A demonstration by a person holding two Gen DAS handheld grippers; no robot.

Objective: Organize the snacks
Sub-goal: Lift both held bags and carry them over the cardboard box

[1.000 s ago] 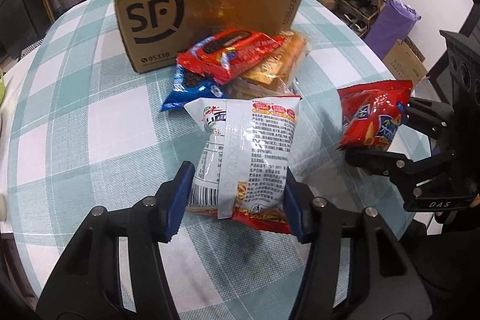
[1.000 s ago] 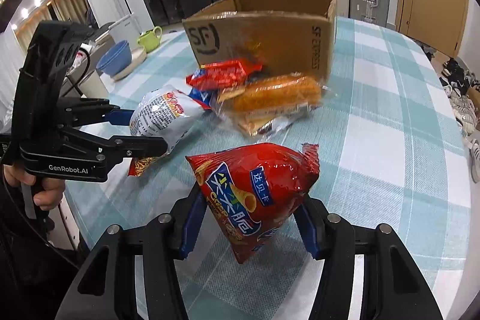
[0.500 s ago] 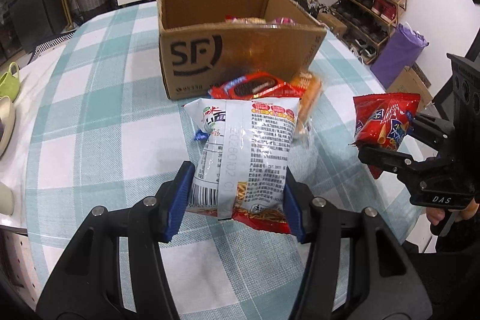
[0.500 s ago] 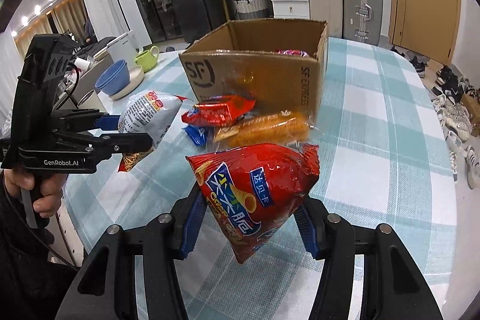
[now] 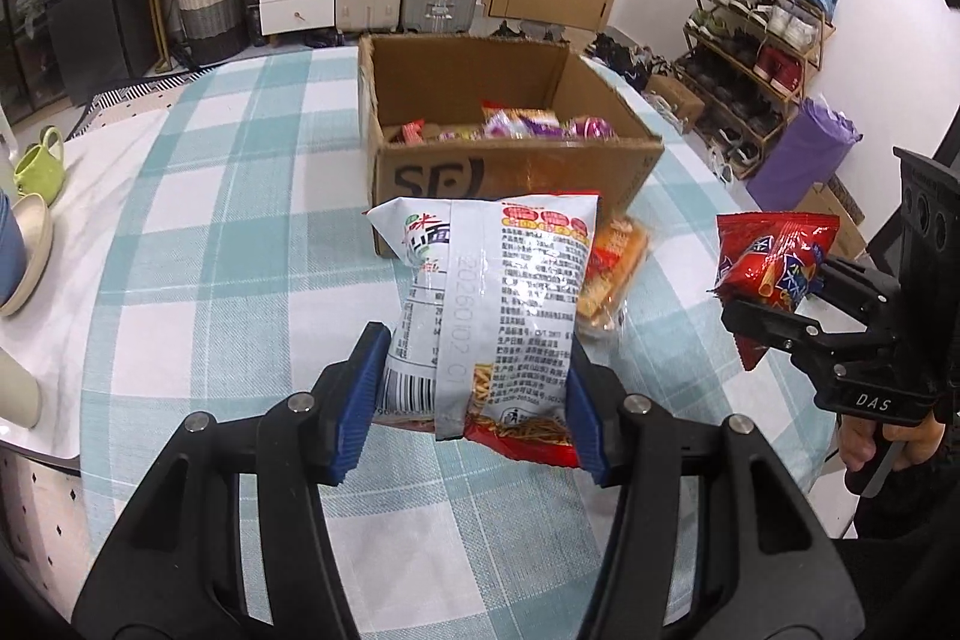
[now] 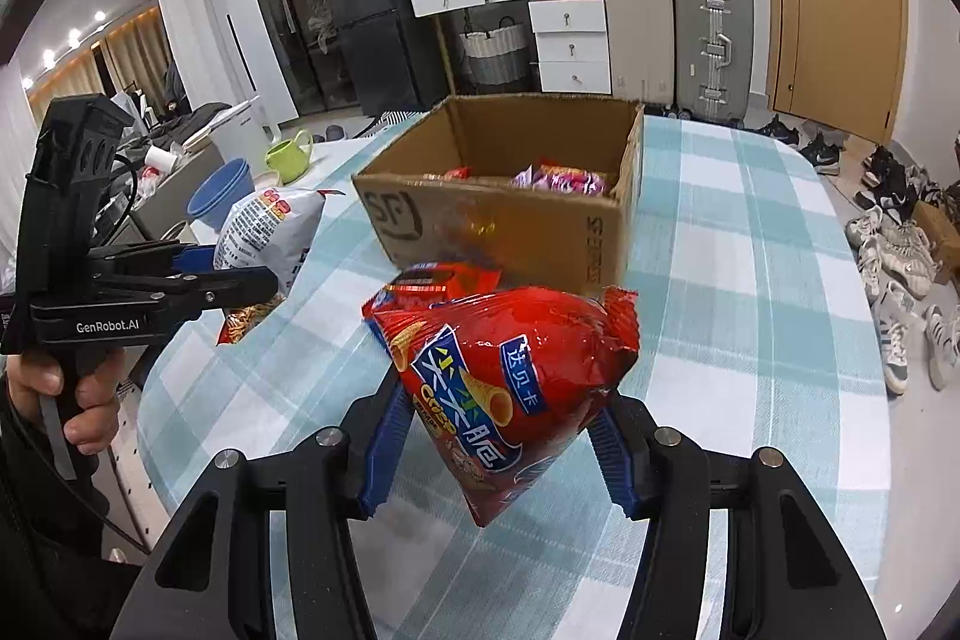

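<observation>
Cardboard, brown and open-topped, the shipping box (image 5: 510, 160) stands on the teal-and-white checked tablecloth (image 5: 210, 220); its black "SF" logo is half hidden behind the white printed noodle-snack bag (image 5: 486, 304), and the wrappers inside it are too small to read. The left gripper (image 5: 471, 406) is clamped on that bag's lower part, held above the table in front of the box; a stamped "20260102" runs along its seam. The right gripper (image 6: 495, 451) pinches the red crisp-cone bag (image 6: 510, 376), which covers most of a red packet (image 6: 432, 280) lying by the box. The gripper bodies read "GenRobot.AI" and "DAS".
</observation>
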